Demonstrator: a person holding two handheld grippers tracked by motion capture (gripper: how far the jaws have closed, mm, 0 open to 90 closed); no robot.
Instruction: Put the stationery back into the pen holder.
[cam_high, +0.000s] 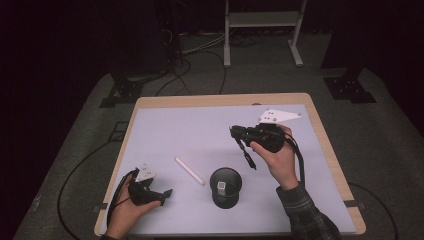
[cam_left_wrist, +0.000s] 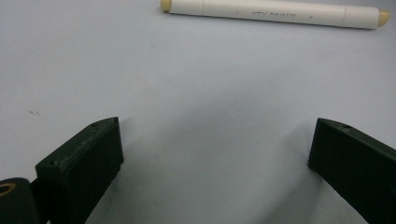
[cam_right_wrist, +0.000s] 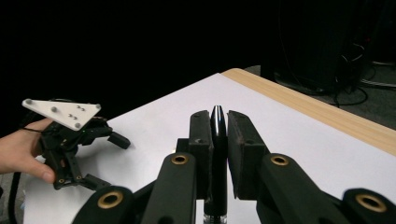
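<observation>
Clamped upright between the right gripper's (cam_right_wrist: 218, 154) shut jaws, a black pen (cam_right_wrist: 217, 140) hangs above the black cup (cam_high: 225, 186), probably bound for it, while the left gripper (cam_left_wrist: 215, 154) rests wide open and empty near the cream marker (cam_left_wrist: 275, 11).

Dim, dark surroundings; soft tabletop shadows.

White marker (cam_high: 189, 171) lying flat on the desk (cam_high: 220, 100), left of a black cup (cam_high: 226, 187); small white item inside the cup. Pale sheet over the wooden desk top. Behind, on grey floor, a white metal stand (cam_high: 262, 20) and dark cables (cam_high: 175, 75).
</observation>
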